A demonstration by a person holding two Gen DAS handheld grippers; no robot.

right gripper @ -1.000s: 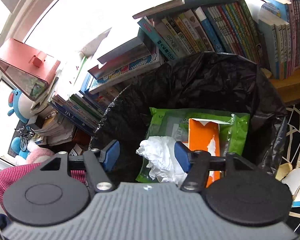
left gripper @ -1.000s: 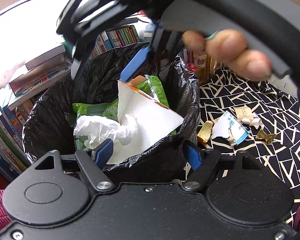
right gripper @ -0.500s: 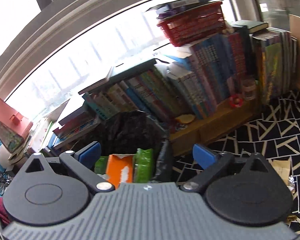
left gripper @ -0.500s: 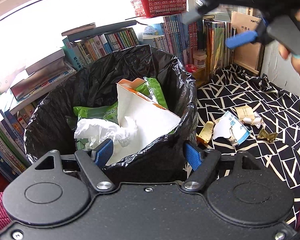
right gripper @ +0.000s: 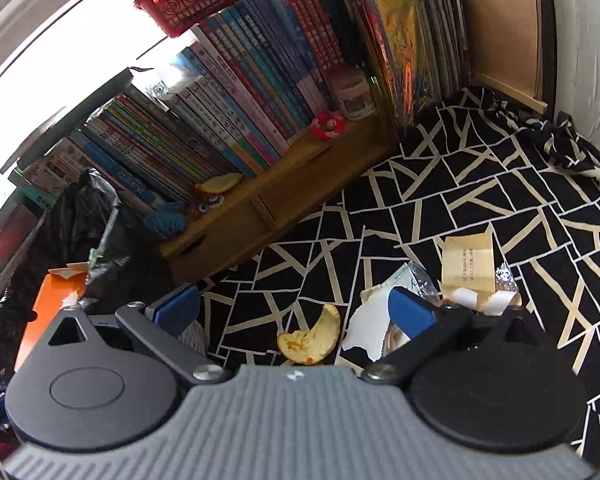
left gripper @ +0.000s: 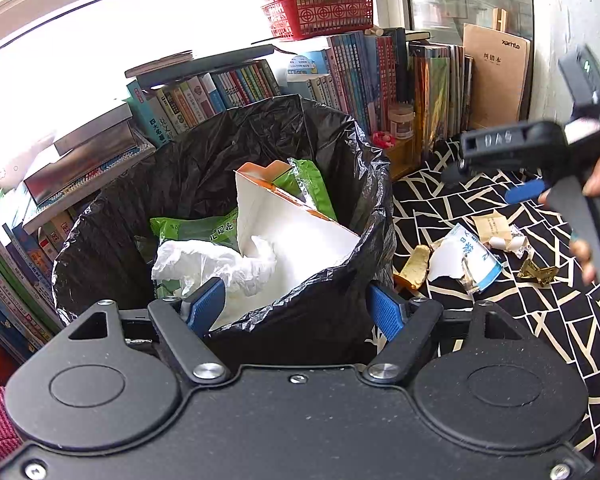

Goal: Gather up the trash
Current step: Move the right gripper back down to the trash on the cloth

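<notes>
The left gripper (left gripper: 296,308) clamps the bin's (left gripper: 332,308) near rim; the right gripper (right gripper: 294,312), jaws just spread wide and empty, hangs over a peel (right gripper: 312,340) on the cloth (right gripper: 480,184).

Bin (left gripper: 112,216) left; scraps (left gripper: 466,256) right on cloth (left gripper: 480,320); books (left gripper: 340,68) behind, seemingly shelved.

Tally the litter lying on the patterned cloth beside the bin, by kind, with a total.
Fruit peel: 1
Tan paper slip: 1
Torn white paper: 1
Blue-and-white wrapper: 1
Gold foil wrapper: 1
Total: 5, leaving out the small white scraps by the slip, too unclear to count.
</notes>
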